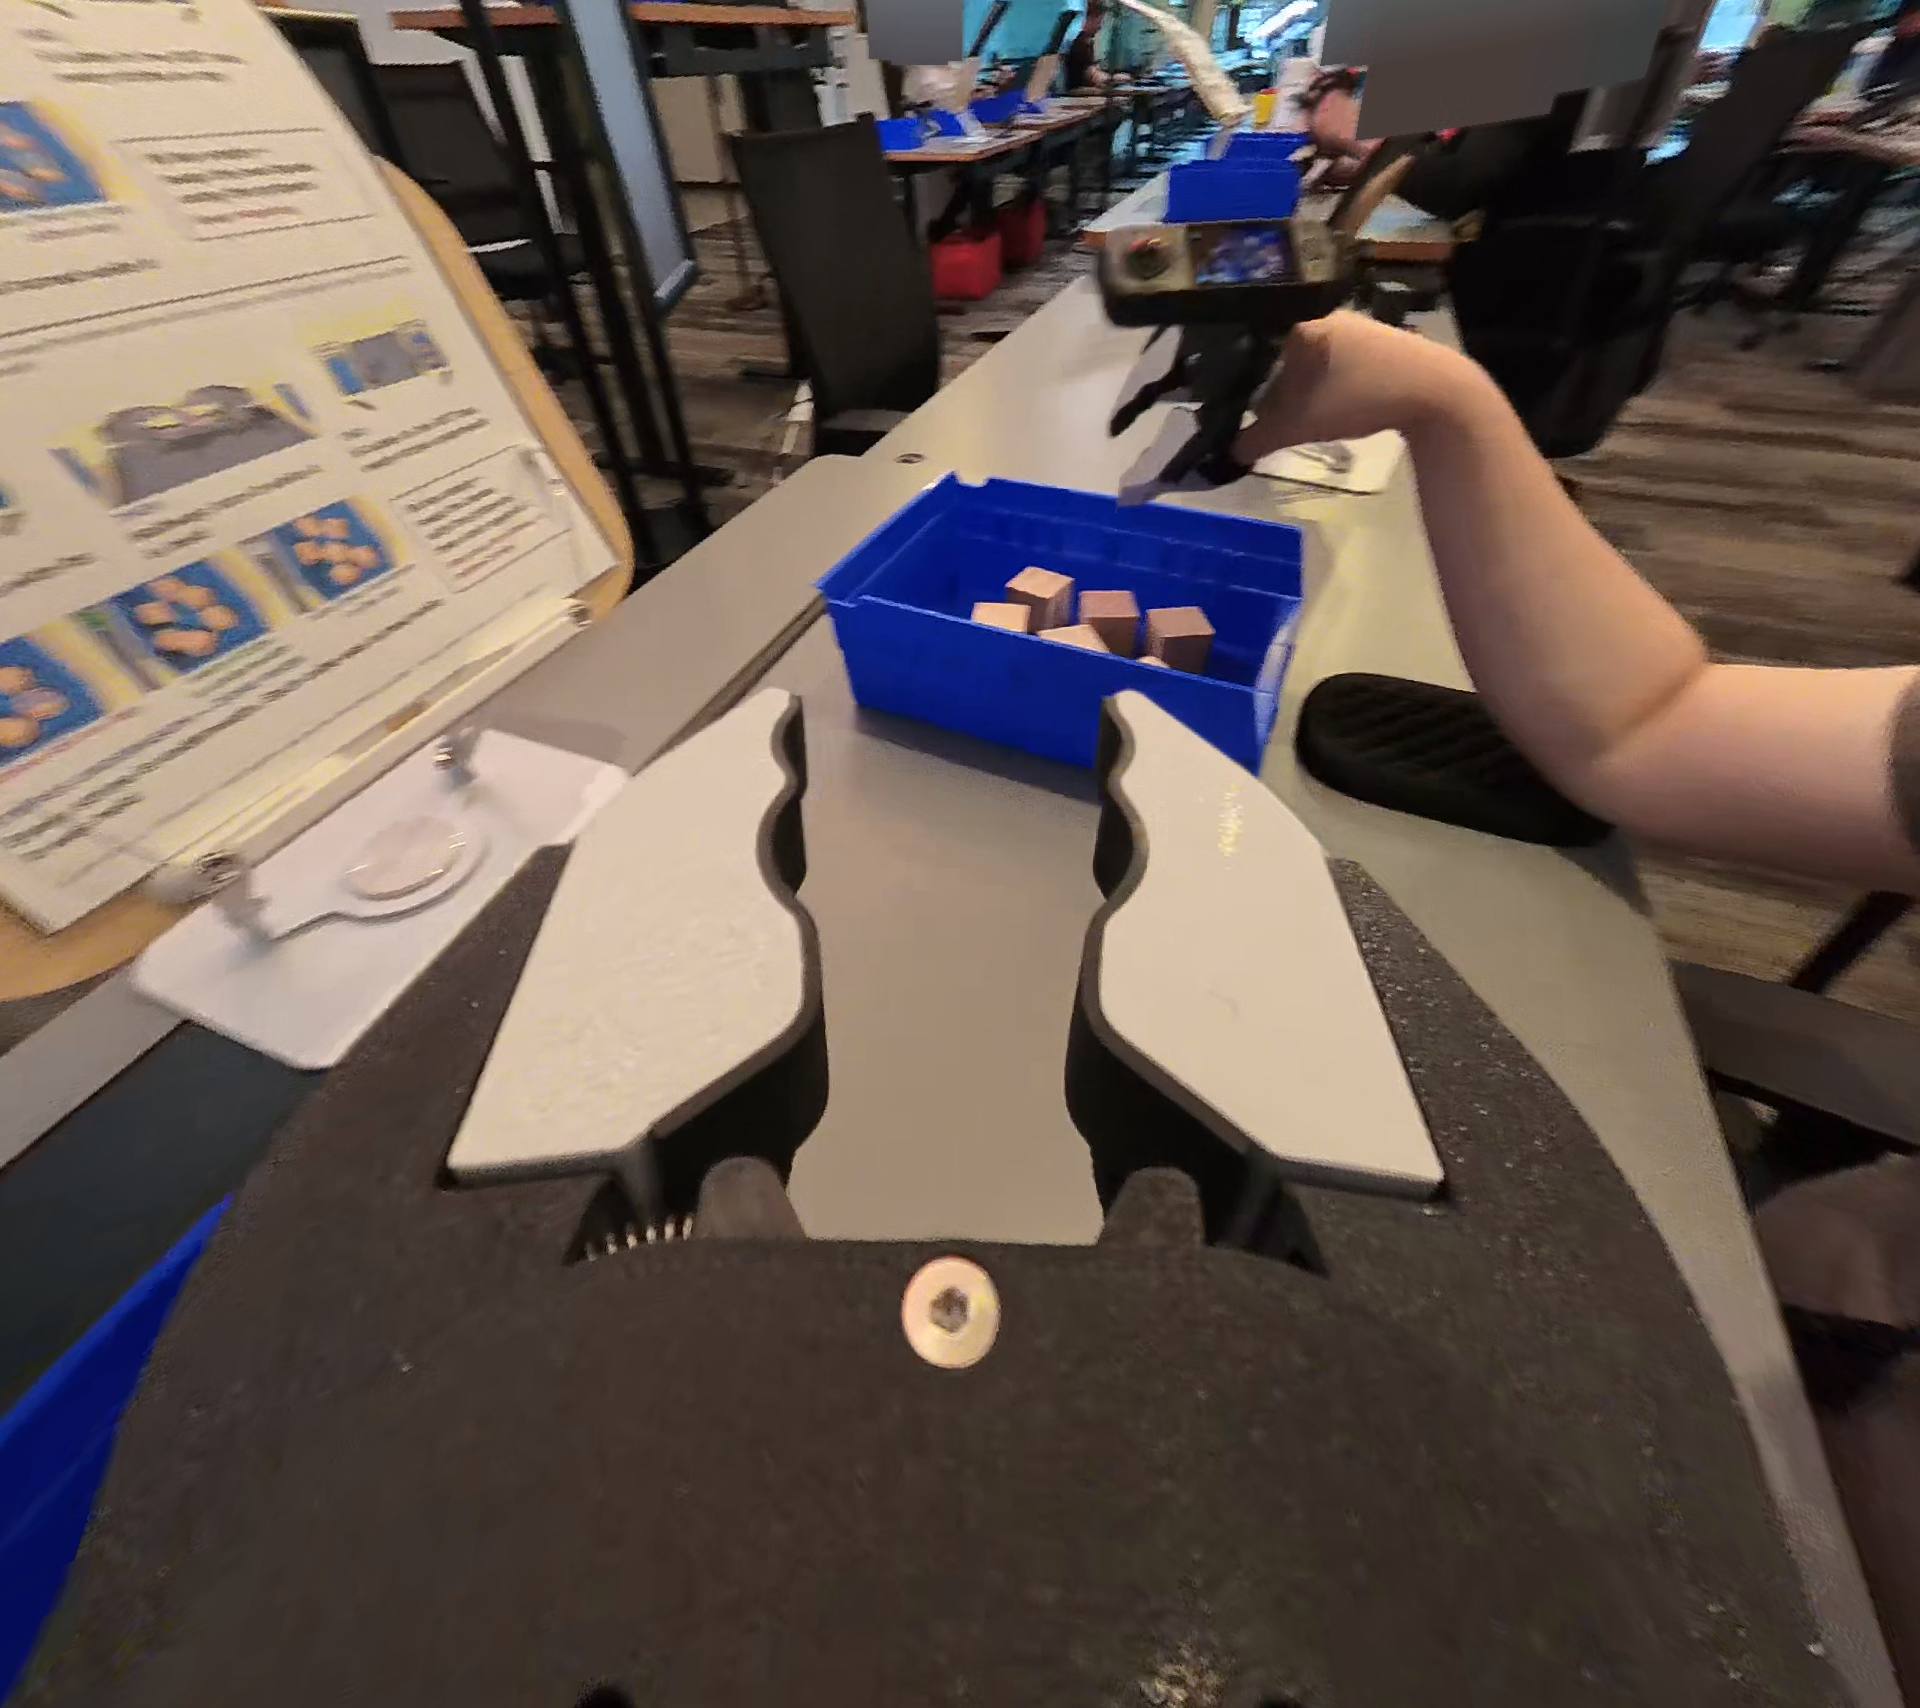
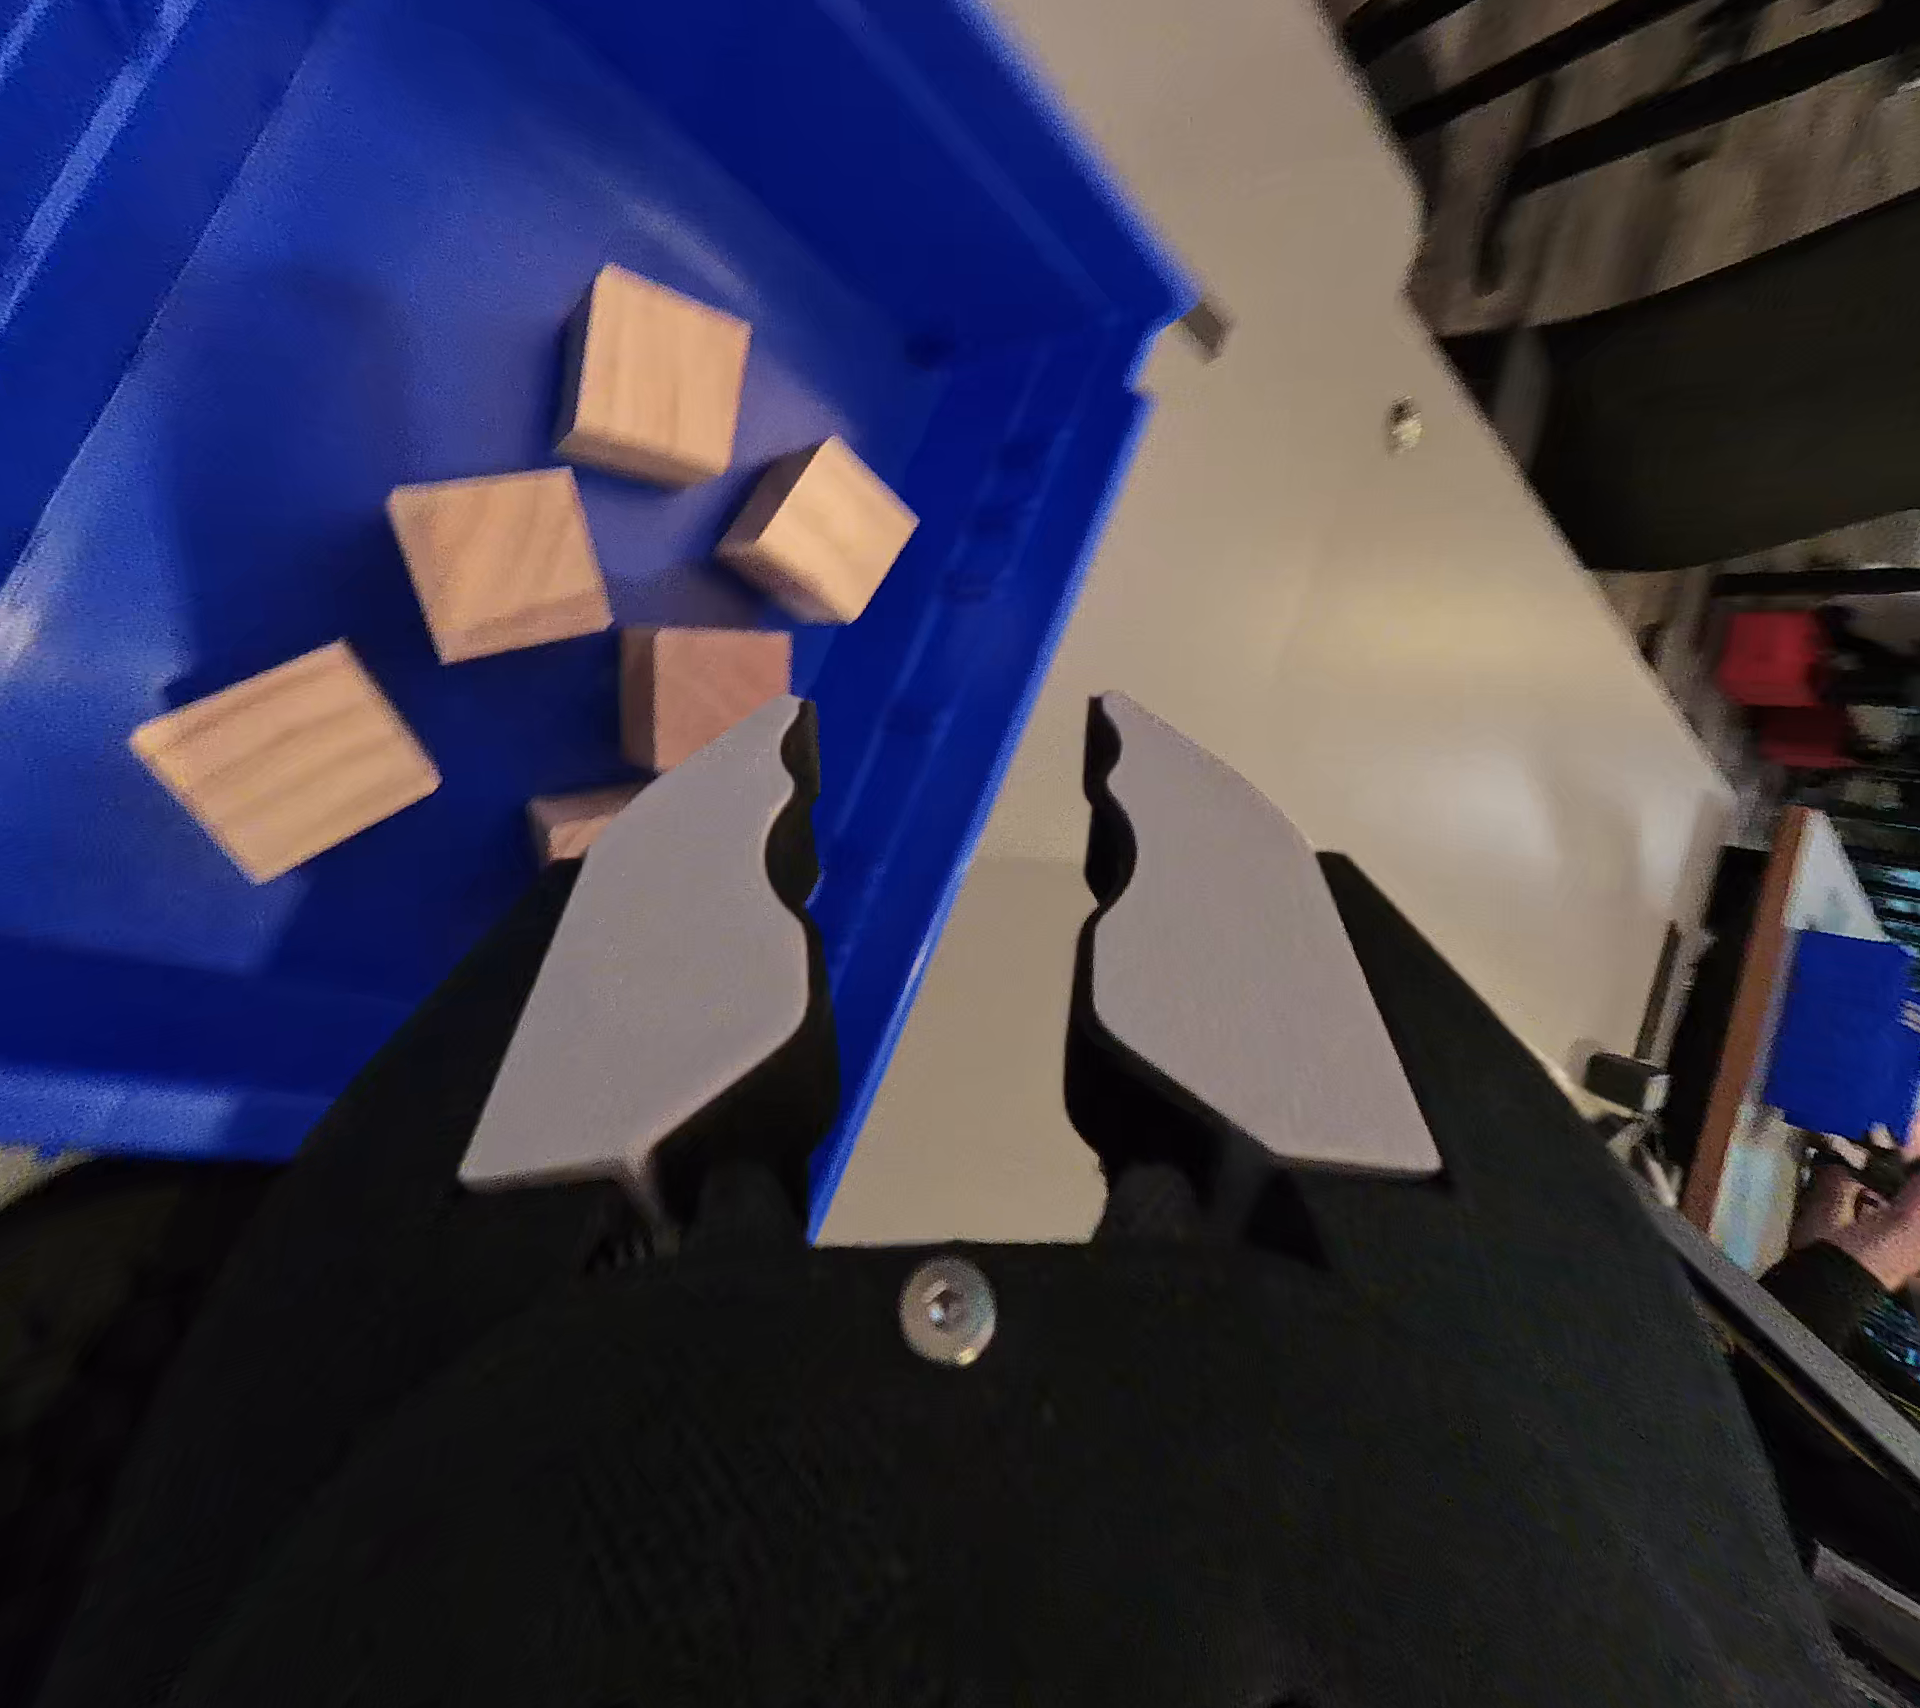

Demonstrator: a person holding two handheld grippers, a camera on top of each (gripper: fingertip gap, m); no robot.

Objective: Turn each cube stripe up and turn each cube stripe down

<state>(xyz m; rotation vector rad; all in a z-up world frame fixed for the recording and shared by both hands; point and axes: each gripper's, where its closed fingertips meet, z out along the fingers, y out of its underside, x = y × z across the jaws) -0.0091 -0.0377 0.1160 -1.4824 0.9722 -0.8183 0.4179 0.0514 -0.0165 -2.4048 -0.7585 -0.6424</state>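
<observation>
Several plain wooden cubes (image 1: 1101, 624) lie in a blue plastic bin (image 1: 966, 682) on the grey table. No stripe shows on their visible faces. My left gripper (image 1: 951, 713) is open and empty, low over the table just in front of the bin. My right gripper (image 1: 1164, 463) is held by a hand above the bin's far right corner. In the right wrist view it (image 2: 951, 708) is open and empty, straddling the bin's wall (image 2: 935, 723), with the cubes (image 2: 499, 562) to its left. One cube (image 2: 696, 692) sits just beyond the left fingertip.
An instruction board (image 1: 208, 411) on a stand rises at the left. A black padded armrest (image 1: 1444, 765) lies right of the bin under the person's forearm (image 1: 1558, 619). Another blue bin edge (image 1: 62, 1450) shows at lower left. Chairs and other tables stand behind.
</observation>
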